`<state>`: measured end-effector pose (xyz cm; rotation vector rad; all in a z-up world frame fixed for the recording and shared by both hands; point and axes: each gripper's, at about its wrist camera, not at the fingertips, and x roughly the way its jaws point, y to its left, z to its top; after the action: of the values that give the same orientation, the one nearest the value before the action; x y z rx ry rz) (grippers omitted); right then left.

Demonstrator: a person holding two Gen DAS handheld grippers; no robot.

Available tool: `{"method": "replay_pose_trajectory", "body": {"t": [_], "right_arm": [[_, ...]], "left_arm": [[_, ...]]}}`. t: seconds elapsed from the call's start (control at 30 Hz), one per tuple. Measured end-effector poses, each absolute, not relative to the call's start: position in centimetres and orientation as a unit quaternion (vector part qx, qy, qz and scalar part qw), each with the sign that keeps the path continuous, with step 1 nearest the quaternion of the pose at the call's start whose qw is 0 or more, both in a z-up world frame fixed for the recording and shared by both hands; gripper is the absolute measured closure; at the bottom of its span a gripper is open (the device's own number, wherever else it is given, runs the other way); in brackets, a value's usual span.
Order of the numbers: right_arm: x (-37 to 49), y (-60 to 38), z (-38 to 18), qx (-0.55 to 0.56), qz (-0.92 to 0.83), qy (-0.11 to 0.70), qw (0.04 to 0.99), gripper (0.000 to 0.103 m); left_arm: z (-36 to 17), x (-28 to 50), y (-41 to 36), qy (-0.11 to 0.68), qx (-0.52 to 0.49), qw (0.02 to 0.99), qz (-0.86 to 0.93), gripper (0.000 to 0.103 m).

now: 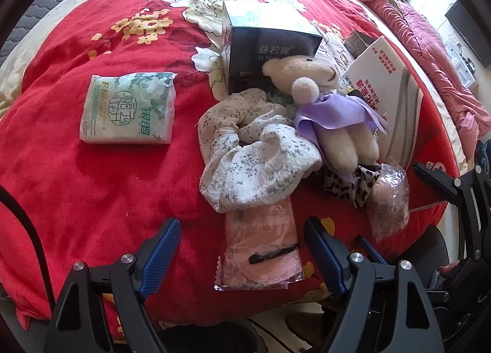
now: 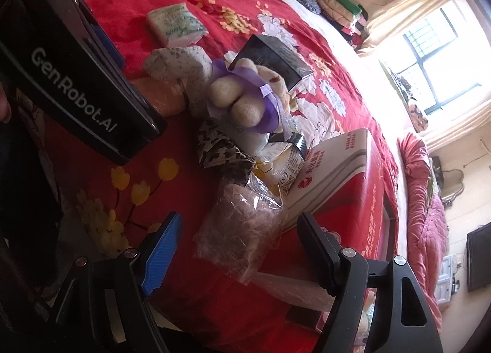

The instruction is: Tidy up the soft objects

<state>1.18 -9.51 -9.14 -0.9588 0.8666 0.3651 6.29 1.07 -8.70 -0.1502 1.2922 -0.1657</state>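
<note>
Where the red floral bedspread (image 1: 76,175) is spread over the bed, a heap of soft things is seen near its edge. From the left wrist view, the left gripper (image 1: 242,248) is held with its blue-padded fingers (image 1: 162,248) well apart, nothing clamped; a pink face mask in a clear wrapper (image 1: 260,248) lies between them, untouched by either pad. Just beyond the mask, a white crumpled cloth with small grey flowers (image 1: 245,153) is bunched, its edge overlapping the wrapper. A cream plush bear in a purple dress (image 1: 331,107) is propped against a dark glossy box (image 1: 270,43), beside a white and red carton (image 1: 386,83). A green-printed tissue pack (image 1: 129,107) lies alone, well apart to the left. A leopard-print pouch (image 1: 353,184) is noted touching a clear bag of brownish fibre (image 1: 389,196). From the right wrist view, the right gripper (image 2: 239,245) is likewise spread wide and empty, the brownish fibre bag (image 2: 242,227) lying between its fingers without visible contact. The left gripper's black housing (image 2: 76,76) fills the upper left.
</note>
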Motion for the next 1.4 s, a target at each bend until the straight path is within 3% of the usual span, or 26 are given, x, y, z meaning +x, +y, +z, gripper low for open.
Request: {"method": "replay_pose_trajectory", "body": {"t": [0.27,0.5,0.77,0.8,0.93,1.0,1.4], "right_arm": [[3.0,-9.0,-10.6,-0.457,0.171,0.406,0.773,0.027],[4.3,-8.9,-11.1,-0.452,0.173,0.406,0.775,0.041],[4.7,-9.2,-10.3,-0.439,0.176,0.399,0.786,0.049],[4.7,-9.4,-10.1,-0.432,0.176,0.398,0.79,0.05],[3.7,-10.2,-8.8,-0.402,0.176,0.398,0.805,0.05],[3.4,-10.4,-8.0,-0.391,0.172,0.392,0.815,0.05],[2.2,-11.9,-4.5,-0.323,0.158,0.36,0.861,0.05]], "left_arm": [[-9.2,6.7,1.4,0.605,-0.081,0.788,-0.079,0.021],[-9.4,7.1,1.7,0.605,-0.085,0.787,-0.078,0.021],[-9.6,7.6,0.7,0.602,-0.059,0.794,-0.063,0.022],[-9.7,7.6,0.6,0.601,-0.055,0.795,-0.062,0.023],[-9.4,7.4,0.6,0.592,-0.047,0.803,-0.051,0.05],[-9.3,7.2,1.2,0.589,-0.057,0.805,-0.054,0.059],[-8.5,5.6,3.1,0.6,-0.109,0.788,-0.087,0.062]]}}
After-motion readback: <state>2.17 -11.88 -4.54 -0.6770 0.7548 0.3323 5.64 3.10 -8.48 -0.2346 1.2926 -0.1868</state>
